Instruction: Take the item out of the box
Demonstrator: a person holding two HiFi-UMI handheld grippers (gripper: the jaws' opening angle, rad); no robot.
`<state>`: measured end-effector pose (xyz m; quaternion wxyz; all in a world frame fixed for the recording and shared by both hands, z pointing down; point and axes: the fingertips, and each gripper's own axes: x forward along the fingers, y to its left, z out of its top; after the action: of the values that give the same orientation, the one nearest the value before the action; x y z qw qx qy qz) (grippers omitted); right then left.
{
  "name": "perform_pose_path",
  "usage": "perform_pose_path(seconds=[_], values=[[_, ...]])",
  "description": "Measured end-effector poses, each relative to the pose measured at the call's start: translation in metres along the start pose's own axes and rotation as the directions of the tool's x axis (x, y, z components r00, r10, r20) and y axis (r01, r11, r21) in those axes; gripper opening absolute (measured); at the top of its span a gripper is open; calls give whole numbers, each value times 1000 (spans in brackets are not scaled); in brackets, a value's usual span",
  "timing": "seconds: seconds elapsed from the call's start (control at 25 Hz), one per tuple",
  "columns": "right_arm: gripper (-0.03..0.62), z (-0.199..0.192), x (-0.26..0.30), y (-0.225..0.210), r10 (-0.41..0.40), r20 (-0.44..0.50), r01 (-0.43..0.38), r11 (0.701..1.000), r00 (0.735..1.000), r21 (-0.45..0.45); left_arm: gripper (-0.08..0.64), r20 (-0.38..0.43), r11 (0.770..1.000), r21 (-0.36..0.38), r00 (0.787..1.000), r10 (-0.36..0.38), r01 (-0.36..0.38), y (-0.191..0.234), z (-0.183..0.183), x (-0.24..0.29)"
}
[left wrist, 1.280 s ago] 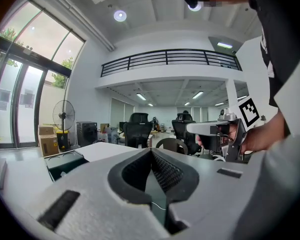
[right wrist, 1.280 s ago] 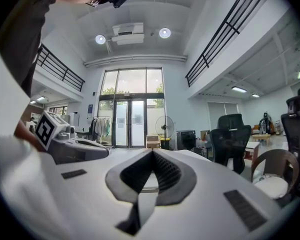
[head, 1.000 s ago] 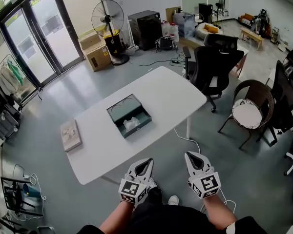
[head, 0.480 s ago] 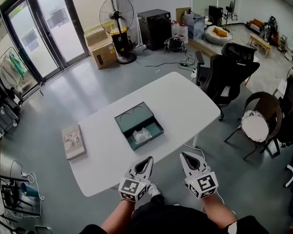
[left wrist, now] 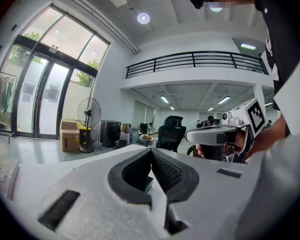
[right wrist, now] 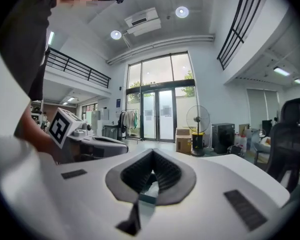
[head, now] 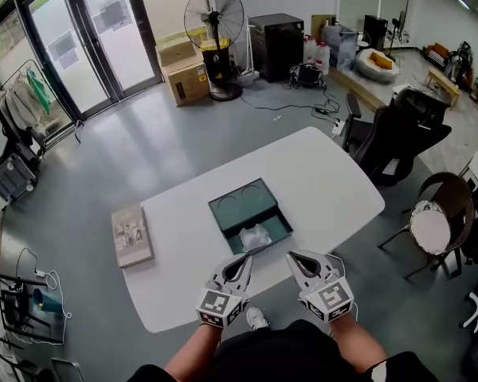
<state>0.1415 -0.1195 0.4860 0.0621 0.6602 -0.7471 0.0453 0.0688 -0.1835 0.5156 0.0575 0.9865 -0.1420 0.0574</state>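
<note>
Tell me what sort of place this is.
Probably an open office or studio: a white table, black office chairs, and a fan and cardboard boxes near tall glass doors.

Premises: open-plan office, double height. White tabletop [head: 327, 181] just ahead of the left hand-held gripper [head: 244, 261]. Black swivel chairs [head: 398, 138] beyond to its right. Pedestal fan [head: 214, 14], cardboard boxes [head: 183, 74] and glazed doors [head: 88, 38] far ahead. Railed mezzanine [left wrist: 195, 64] overhead (ceiling downlights [left wrist: 143, 18] too). Grey floor [head: 143, 150].
</note>
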Motion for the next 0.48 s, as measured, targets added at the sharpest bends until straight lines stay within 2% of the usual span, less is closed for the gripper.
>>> perform_pose_path(seconds=[0.24,0.48], values=[[6,-4,32,3,85,-38,-86,996,996,-23,9,-14,999,-26,999,41,-41,30,-9,4],[5,-5,67,-16,152,-70,-155,987,986,-35,9,-16,994,-32,994,107,-107,56,-4,18]])
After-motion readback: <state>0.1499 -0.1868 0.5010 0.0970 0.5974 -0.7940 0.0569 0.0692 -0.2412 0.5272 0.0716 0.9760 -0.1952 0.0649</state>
